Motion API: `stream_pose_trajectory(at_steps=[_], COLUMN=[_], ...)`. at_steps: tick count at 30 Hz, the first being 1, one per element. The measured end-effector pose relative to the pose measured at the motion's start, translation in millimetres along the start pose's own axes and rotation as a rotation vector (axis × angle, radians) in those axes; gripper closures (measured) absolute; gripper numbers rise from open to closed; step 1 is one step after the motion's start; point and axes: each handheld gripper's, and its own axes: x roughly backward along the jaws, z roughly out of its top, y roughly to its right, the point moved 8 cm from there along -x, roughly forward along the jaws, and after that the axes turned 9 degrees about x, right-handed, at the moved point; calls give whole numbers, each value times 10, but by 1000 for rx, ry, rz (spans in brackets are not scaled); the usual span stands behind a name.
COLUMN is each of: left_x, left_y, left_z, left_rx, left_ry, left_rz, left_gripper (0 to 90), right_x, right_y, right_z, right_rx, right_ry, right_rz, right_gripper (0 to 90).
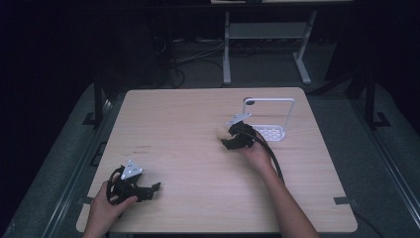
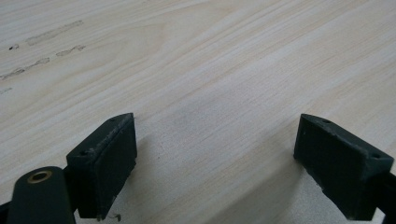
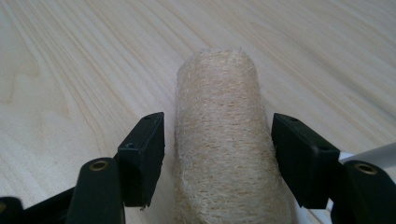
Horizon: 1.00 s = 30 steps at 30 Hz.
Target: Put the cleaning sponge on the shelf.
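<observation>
High view: light wood-grain table [image 1: 198, 148] w/ a white wire rack on a perforated base [image 1: 271, 130] toward the far right part of the surface. Right gripper [image 1: 229, 139] sits just left of the rack's base, roughly mid-depth, right of centre; a pale bit shows at its tip, too small to make out from here. Left gripper [image 1: 151, 191] rests near the front left corner, well apart from the rack, nothing by it. Left gripper view: 2 black jaws stand wide apart over bare wood [image 2: 210, 84], nothing between them; some faint dark marks on the surface farther out, so this one looks idle. Right gripper view: a beige fibrous loofah-like cylinder [image 3: 224, 140] lies lengthwise between the 2 jaws, pointing away from the camera, resting on the table. Jaws are apart; a thin gap shows on each side of the roll, so they bracket it w/o clamping. A white edge, prob. the rack's base [image 3: 373, 154], peeks in at the right. Judgement: step in hand looks like the grasp (or release) of the loofah roll beside the rack; can't tell which from 1 moment. If it's the grasp, next move calls for closing squarely on the roll's sides, gently since the fibre likely squashes, then lifting clear before heading to the rack.
</observation>
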Motion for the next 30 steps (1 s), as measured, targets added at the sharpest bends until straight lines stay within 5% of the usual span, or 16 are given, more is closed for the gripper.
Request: stream_pose_trajectory(at_steps=[30], left_x=[0], left_y=[1], left_z=[0], left_rx=[0], left_ry=[0], left_rz=[-1], left_gripper=[127], right_x=[87], right_y=[-10], right_z=[14], right_rx=[-2], right_ry=[-3], right_rz=[18], right_gripper=[421])
